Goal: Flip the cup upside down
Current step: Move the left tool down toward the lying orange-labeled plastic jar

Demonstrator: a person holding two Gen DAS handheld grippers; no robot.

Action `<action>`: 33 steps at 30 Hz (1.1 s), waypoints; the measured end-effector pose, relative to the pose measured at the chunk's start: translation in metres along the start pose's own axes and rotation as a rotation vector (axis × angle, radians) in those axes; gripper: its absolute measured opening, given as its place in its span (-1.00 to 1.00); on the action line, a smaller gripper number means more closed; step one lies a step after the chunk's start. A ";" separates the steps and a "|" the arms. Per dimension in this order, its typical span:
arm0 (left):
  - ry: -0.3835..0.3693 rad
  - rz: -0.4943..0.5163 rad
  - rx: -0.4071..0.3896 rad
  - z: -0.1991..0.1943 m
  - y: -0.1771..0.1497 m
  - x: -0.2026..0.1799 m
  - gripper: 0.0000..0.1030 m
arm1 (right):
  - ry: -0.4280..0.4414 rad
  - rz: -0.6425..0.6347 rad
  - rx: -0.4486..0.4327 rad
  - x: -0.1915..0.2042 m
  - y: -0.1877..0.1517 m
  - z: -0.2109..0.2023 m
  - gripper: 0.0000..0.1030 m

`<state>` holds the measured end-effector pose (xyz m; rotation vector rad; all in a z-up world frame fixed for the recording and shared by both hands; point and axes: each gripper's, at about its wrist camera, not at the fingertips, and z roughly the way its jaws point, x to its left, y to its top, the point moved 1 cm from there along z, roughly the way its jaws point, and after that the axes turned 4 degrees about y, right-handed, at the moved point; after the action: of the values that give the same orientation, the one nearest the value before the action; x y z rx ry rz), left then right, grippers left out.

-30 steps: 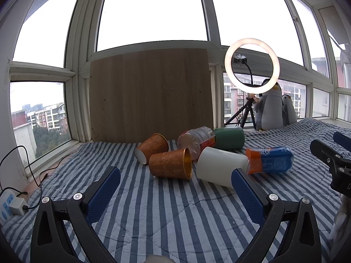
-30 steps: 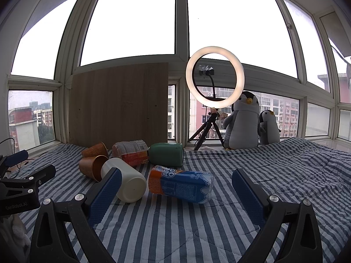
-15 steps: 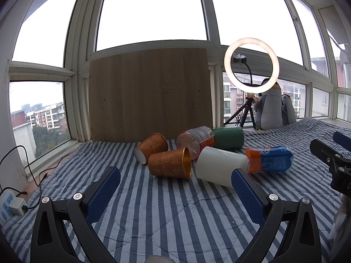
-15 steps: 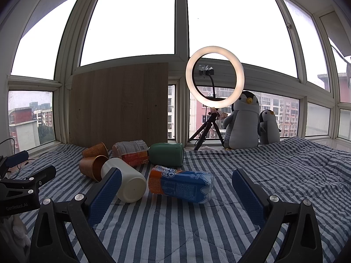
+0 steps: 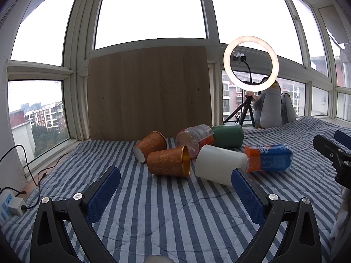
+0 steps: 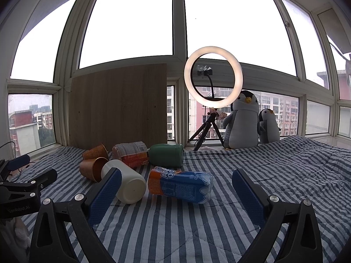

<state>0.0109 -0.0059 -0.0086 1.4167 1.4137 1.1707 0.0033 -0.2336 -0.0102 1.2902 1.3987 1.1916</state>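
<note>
Several cups lie on their sides on a striped blanket [image 5: 166, 214]: two orange patterned cups [image 5: 169, 164] [image 5: 150, 145], a white cup [image 5: 219, 166] [image 6: 126, 183], a green cup [image 5: 229, 135] [image 6: 166, 154], a clear cup with a red label [image 5: 195, 135] [image 6: 131, 153] and a blue-orange printed one [image 5: 268, 157] [image 6: 179, 184]. My left gripper [image 5: 175, 173] is open, short of the cups, with nothing between its blue pads. My right gripper [image 6: 176, 174] is open too, the printed cup lying just beyond its fingers. Each gripper shows at the edge of the other's view.
A wooden board [image 5: 149, 92] leans against the windows behind the cups. A ring light on a tripod [image 6: 212, 83] and two plush penguins [image 6: 242, 120] stand at the back right. A power strip with cables [image 5: 9, 203] lies at the left edge.
</note>
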 end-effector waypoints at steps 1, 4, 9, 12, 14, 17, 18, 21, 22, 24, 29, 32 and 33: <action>-0.003 0.000 0.003 0.000 -0.001 0.000 0.99 | -0.001 0.007 0.001 -0.001 0.000 0.000 0.93; -0.008 -0.003 0.016 0.002 -0.001 0.001 0.99 | -0.004 0.027 0.006 -0.007 0.000 0.000 0.93; -0.023 -0.013 0.058 0.009 0.000 0.005 0.99 | -0.009 0.074 0.014 -0.021 0.002 -0.001 0.93; -0.035 -0.013 0.091 0.016 0.001 0.006 0.99 | -0.011 0.110 0.020 -0.032 0.003 -0.002 0.93; -0.046 -0.006 0.111 0.021 0.002 0.004 0.99 | -0.007 0.137 0.038 -0.041 0.002 0.000 0.93; -0.054 0.022 0.135 0.026 0.003 0.001 0.99 | 0.006 0.185 0.079 -0.054 0.000 0.005 0.93; -0.056 0.041 0.144 0.029 0.005 -0.002 0.99 | 0.007 0.202 0.091 -0.059 -0.001 0.006 0.93; -0.058 0.117 0.164 0.041 0.012 -0.011 0.99 | 0.013 0.228 0.112 -0.068 -0.002 0.008 0.93; -0.065 0.145 0.175 0.047 0.016 -0.015 0.99 | 0.014 0.231 0.115 -0.069 -0.003 0.007 0.93; -0.086 0.195 0.211 0.061 0.027 -0.022 0.99 | 0.018 0.230 0.114 -0.070 -0.004 0.005 0.93; -0.116 0.265 0.285 0.104 0.054 -0.036 0.99 | 0.033 0.220 0.123 -0.067 -0.005 0.007 0.93; -0.105 0.287 0.293 0.130 0.069 -0.042 0.99 | 0.036 0.203 0.117 -0.063 -0.005 0.005 0.93; -0.108 0.285 0.305 0.141 0.073 -0.044 0.99 | 0.035 0.197 0.114 -0.062 -0.005 0.004 0.93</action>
<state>0.1680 -0.0439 0.0237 1.9168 1.3884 1.0621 0.0122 -0.2950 -0.0165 1.5218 1.4067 1.2860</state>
